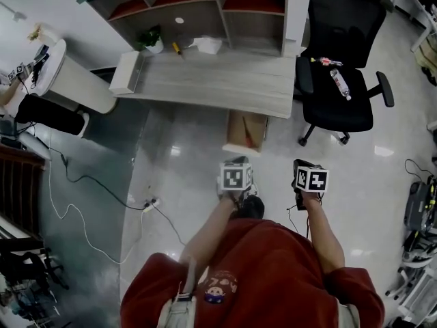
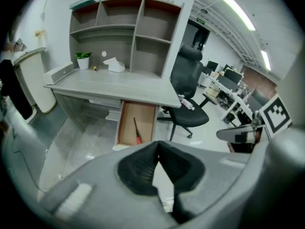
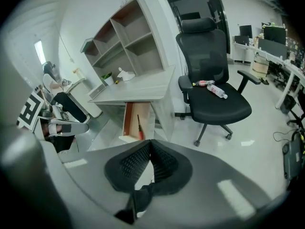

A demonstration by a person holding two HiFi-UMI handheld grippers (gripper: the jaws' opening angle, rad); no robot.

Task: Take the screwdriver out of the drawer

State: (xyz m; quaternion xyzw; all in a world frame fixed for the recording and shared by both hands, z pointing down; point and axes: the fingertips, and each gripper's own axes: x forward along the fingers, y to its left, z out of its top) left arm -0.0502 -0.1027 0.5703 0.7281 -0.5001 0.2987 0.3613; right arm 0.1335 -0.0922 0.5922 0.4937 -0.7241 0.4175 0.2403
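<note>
The wooden drawer [image 1: 246, 131] stands pulled out from under the grey desk [image 1: 212, 80]. In it lies the screwdriver [image 1: 254, 141], with a red handle and a dark shaft. It also shows in the left gripper view, where the screwdriver [image 2: 137, 130] lies in the drawer [image 2: 128, 125], and in the right gripper view as the screwdriver [image 3: 140, 126]. My left gripper [image 1: 235, 173] and right gripper [image 1: 308, 175] hang side by side over the floor, well short of the drawer. The left gripper [image 2: 157, 149] has its pads touching, nothing between them. The right gripper [image 3: 150, 145] is shut and empty too.
A black office chair [image 1: 338, 53] with a bottle [image 1: 339, 83] on its seat stands right of the desk. On the desk are a shelf unit [image 1: 205, 5], a small plant [image 1: 151, 39] and a white box [image 1: 126, 72]. Cables [image 1: 89, 183] trail over the floor at left.
</note>
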